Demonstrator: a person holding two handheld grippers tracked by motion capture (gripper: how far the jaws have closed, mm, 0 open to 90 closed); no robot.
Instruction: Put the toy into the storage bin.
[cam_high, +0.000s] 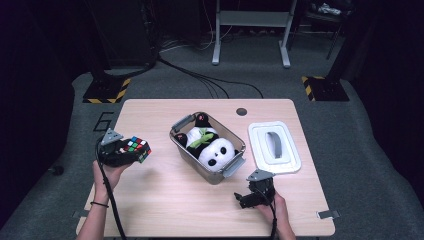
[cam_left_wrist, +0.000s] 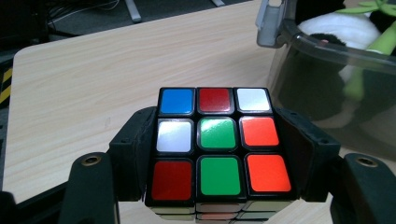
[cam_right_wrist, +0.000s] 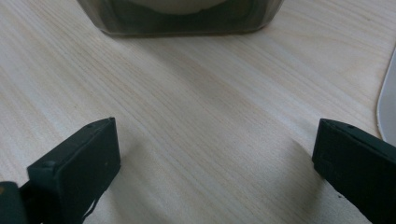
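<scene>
A scrambled Rubik's cube (cam_high: 137, 147) is held above the table's left side by my left gripper (cam_high: 131, 151), which is shut on it. In the left gripper view the cube (cam_left_wrist: 217, 149) sits between the two black jaws, its top face showing blue, red, white, green and orange stickers. A clear plastic bin (cam_high: 229, 168) stands at the table's middle with a panda plush (cam_high: 214, 148) inside. My right gripper (cam_high: 248, 199) rests low near the front right, open, with bare wood between its jaws (cam_right_wrist: 212, 158). The bin's base (cam_right_wrist: 182, 18) lies ahead of it.
A white lid with a grey handle (cam_high: 274, 146) lies flat to the right of the bin. The lid's edge (cam_right_wrist: 388, 100) shows beside the right gripper. A round cable hole (cam_high: 241, 111) sits near the table's far edge. Hazard-striped stands and cables are on the floor beyond.
</scene>
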